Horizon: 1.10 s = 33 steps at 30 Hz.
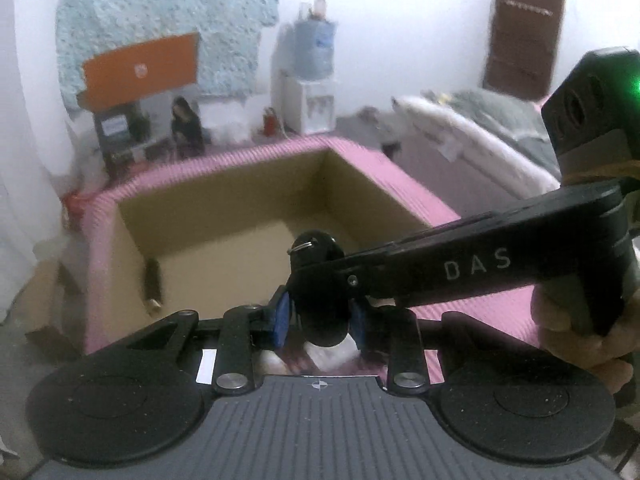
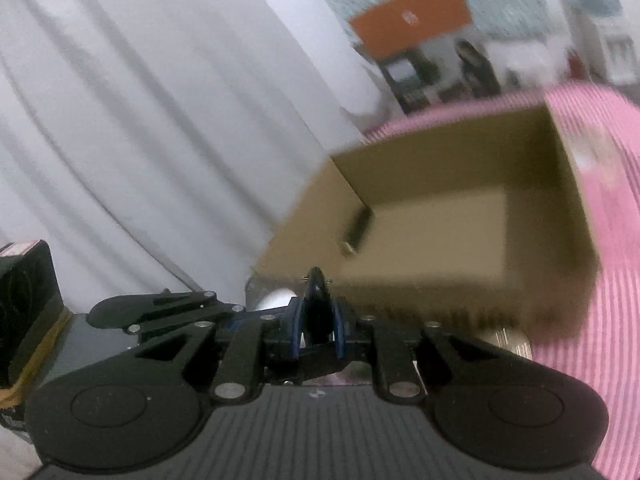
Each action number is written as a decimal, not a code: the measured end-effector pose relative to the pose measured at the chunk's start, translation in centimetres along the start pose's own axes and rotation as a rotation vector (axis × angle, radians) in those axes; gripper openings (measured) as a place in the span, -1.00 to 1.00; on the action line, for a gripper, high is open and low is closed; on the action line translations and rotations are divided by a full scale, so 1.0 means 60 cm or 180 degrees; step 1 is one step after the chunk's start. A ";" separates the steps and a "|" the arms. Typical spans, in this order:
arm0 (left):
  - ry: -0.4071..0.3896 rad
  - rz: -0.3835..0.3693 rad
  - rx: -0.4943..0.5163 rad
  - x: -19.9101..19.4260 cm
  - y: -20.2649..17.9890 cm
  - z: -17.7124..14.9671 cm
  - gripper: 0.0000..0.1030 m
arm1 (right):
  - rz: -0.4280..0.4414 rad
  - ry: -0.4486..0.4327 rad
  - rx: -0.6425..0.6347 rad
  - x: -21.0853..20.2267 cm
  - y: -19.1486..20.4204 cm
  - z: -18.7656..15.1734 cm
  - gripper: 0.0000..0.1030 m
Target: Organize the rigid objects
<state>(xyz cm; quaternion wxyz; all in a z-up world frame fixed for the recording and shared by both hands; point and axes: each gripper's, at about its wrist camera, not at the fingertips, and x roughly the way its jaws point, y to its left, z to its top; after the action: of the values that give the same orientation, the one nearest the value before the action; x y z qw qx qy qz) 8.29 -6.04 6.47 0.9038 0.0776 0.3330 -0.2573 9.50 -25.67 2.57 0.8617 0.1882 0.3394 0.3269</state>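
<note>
Black and glossy, a small oval object with a metal ring at its top sits just in front of an open cardboard box, caught between both pairs of tongs at once. In the left wrist view, the left tongs have their blue pads on either side of the object's lower half, touching or very nearly so, and whether they truly clench it I cannot tell, since the right tool covers the contact. The right tongs reach in from the right, bearing the letters DAS on their side, and cross the object's upper part. In the right wrist view, the right tongs are clenched on the same black oval object, blue pads pressed to both its flanks, its ringed top poking up between them. Inside the box lies a dark, slim stick-like item with a metal tip, close to the left wall. Pink striped fabric surrounds the box on the far and right sides. White curtain hangs at the left of the right wrist view.
</note>
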 end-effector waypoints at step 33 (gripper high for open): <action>0.0535 0.0536 -0.0454 0.096 0.187 0.029 0.29 | 0.0045 0.1936 0.0719 0.426 -0.118 0.131 -0.60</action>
<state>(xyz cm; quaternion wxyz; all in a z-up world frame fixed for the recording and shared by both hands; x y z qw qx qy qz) 18.77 0.63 3.77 0.8943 0.0621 0.4173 -0.1488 32.35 -13.85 -7.63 0.6921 0.1788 0.6141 0.3344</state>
